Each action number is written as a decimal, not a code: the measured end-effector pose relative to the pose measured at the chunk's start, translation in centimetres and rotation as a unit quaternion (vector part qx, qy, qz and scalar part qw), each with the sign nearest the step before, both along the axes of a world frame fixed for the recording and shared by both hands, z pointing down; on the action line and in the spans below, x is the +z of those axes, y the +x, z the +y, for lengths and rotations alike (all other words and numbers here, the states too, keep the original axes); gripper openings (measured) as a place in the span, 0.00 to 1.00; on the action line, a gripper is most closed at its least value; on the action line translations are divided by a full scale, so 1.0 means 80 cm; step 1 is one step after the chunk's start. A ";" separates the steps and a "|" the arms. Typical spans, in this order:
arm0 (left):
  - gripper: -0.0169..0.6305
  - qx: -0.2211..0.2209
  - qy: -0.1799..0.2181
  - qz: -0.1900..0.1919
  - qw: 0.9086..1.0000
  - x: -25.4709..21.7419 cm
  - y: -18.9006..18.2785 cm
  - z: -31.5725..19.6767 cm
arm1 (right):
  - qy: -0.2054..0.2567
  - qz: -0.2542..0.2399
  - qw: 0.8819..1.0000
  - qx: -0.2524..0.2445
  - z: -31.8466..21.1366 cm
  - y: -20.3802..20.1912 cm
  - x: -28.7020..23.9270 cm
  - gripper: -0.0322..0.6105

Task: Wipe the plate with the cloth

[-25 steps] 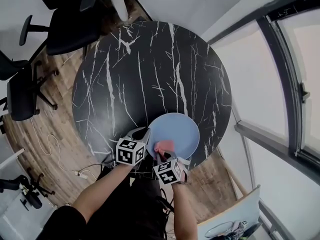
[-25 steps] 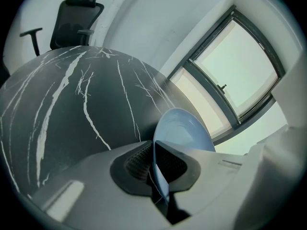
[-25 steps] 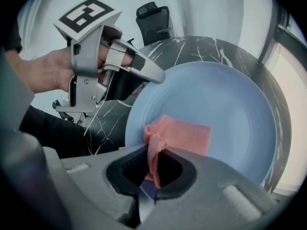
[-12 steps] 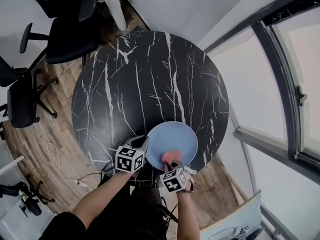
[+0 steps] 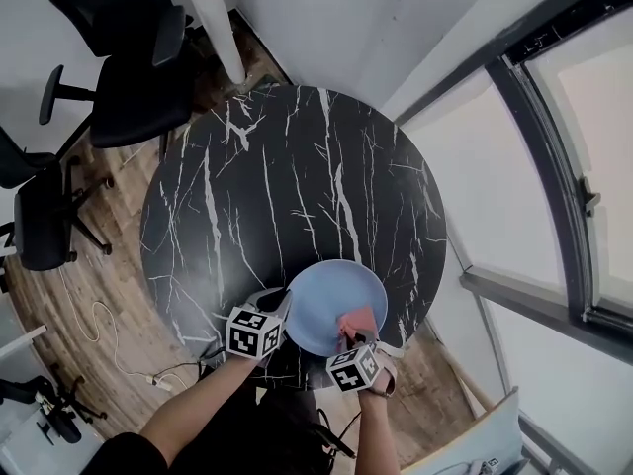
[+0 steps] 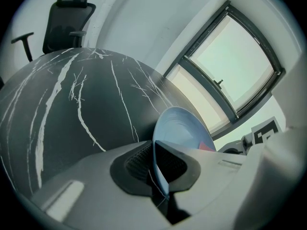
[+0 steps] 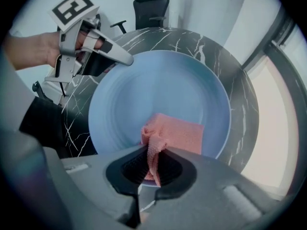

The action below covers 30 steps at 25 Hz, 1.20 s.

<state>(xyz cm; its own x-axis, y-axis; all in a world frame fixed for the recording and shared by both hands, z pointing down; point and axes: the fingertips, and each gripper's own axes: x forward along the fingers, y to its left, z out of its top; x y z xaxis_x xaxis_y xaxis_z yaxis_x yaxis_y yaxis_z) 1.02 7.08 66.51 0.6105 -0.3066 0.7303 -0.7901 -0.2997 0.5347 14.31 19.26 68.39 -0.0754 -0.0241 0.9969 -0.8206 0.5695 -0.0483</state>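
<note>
Two claws meet at one pale blue round plate [image 5: 331, 290], which sits at the near edge of a round black marble tabletop [image 5: 287, 176] streaked with white veins, on the side closest to the person.

At the plate's left rim, the left claw [image 6: 156, 163] is clamped narrowly on the plate. The thin blue edge runs straight between its ribbed pads, and both pads press on it. Seen from the right gripper view, this claw reaches in over the rim from the plate's upper left, with a hand wrapped around its handle.

Over the plate's near right part, the right claw [image 7: 154, 164] points down at the plate. Its jaws are closed on a pink woven cloth [image 7: 175, 133], with a gathered fold of the fabric pinched between the pads. The rest of the cloth is spread in a rough folded square on the plate's inner surface, just inside the rim on the side nearest this claw. The remainder of the plate's face is bare blue.

Beyond the plate, the tabletop stretches away with nothing else on it. Black office chairs [image 5: 129, 67] stand past the tabletop's far left side, well apart from the plate. A wood floor [image 5: 94, 265] shows on the plate's left, with a white cable [image 5: 104, 310] trailing across it. A large window [image 5: 584, 137] with a dark frame runs along the plate's right.
</note>
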 end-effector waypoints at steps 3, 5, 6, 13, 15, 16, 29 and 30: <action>0.05 0.006 0.005 -0.002 1.000 0.000 0.000 -0.001 | 0.016 0.014 1.000 0.012 -0.016 0.020 0.000 0.08; 0.05 0.009 0.006 -0.002 1.000 0.000 0.002 -0.002 | 0.028 0.021 0.999 0.021 -0.026 0.034 -0.002 0.08; 0.05 0.010 0.006 -0.002 1.000 0.000 0.002 -0.002 | 0.036 0.026 0.999 0.023 -0.032 0.040 -0.002 0.08; 0.05 0.023 0.011 -0.004 1.000 -0.001 0.003 -0.004 | 0.081 0.081 0.993 -0.001 -0.073 0.061 -0.001 0.08; 0.05 0.021 0.011 -0.003 1.000 -0.001 0.003 -0.005 | 0.088 0.082 0.993 0.002 -0.083 0.064 -0.001 0.08; 0.05 0.020 0.010 -0.003 1.000 -0.001 0.003 -0.005 | 0.090 0.084 0.992 0.002 -0.087 0.064 -0.002 0.08; 0.05 0.012 0.007 0.001 1.000 0.000 0.003 -0.007 | 0.115 0.071 0.991 -0.006 -0.118 0.061 -0.002 0.08; 0.05 0.011 0.006 0.000 1.000 0.000 0.002 -0.008 | 0.117 0.069 0.991 -0.008 -0.121 0.059 -0.002 0.08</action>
